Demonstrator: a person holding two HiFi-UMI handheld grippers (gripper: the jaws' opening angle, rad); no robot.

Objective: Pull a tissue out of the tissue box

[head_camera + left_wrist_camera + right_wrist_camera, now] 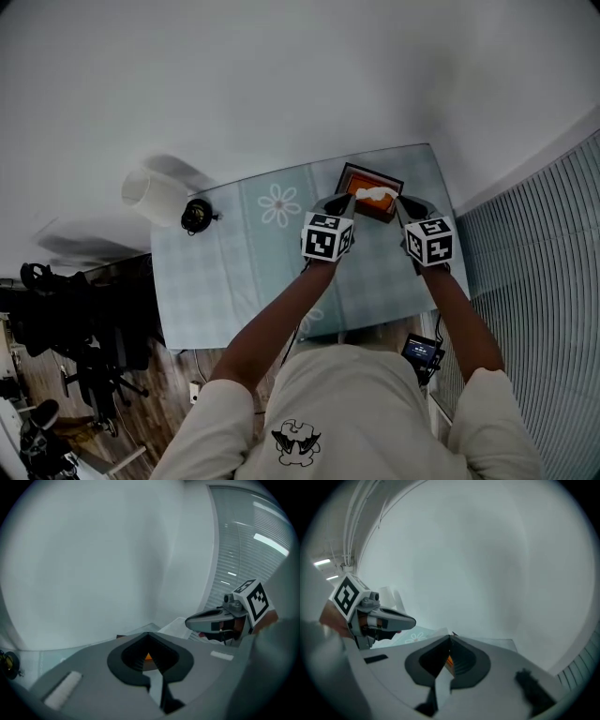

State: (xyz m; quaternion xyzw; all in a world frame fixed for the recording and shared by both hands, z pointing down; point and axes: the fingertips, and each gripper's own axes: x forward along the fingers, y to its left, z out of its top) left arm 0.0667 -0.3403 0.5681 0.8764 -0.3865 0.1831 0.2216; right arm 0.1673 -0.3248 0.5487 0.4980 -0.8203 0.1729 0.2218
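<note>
The right gripper [401,204] is closed on the tissue [373,194], which sticks up from the box [382,210] at the bench's [244,253] upper right. The left gripper [345,202], just left of the tissue, has its jaws together.

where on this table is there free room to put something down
The widest bare stretch of tablecloth lies between the black round object at the far left edge and the tissue box, running to the near edge. The far right corner is crowded: the box and both the left gripper and the right gripper sit there.
</note>
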